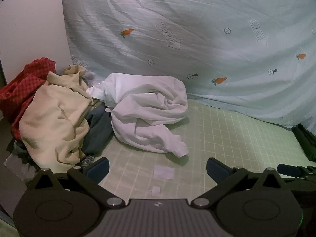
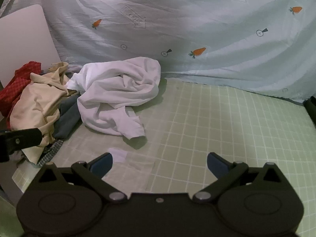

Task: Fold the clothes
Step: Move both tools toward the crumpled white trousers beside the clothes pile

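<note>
A crumpled white garment (image 1: 146, 110) lies on the green checked mat (image 1: 227, 138), one cuffed sleeve pointing toward me. It also shows in the right wrist view (image 2: 116, 96). To its left is a heap: a beige garment (image 1: 55, 116) (image 2: 35, 102), a red checked one (image 1: 21, 90) (image 2: 15, 85) and a dark grey-blue one (image 1: 98, 130) (image 2: 67, 116). My left gripper (image 1: 158, 169) is open and empty, short of the white sleeve. My right gripper (image 2: 160, 164) is open and empty over the mat (image 2: 227, 128), right of the sleeve.
A pale blue sheet with carrot prints (image 1: 197, 39) (image 2: 197, 29) hangs behind the mat. A white board (image 1: 29, 35) (image 2: 23, 39) stands at the back left. Small white tape pieces (image 1: 164, 172) (image 2: 118, 154) lie on the mat. A dark object (image 1: 306, 140) sits at the right edge.
</note>
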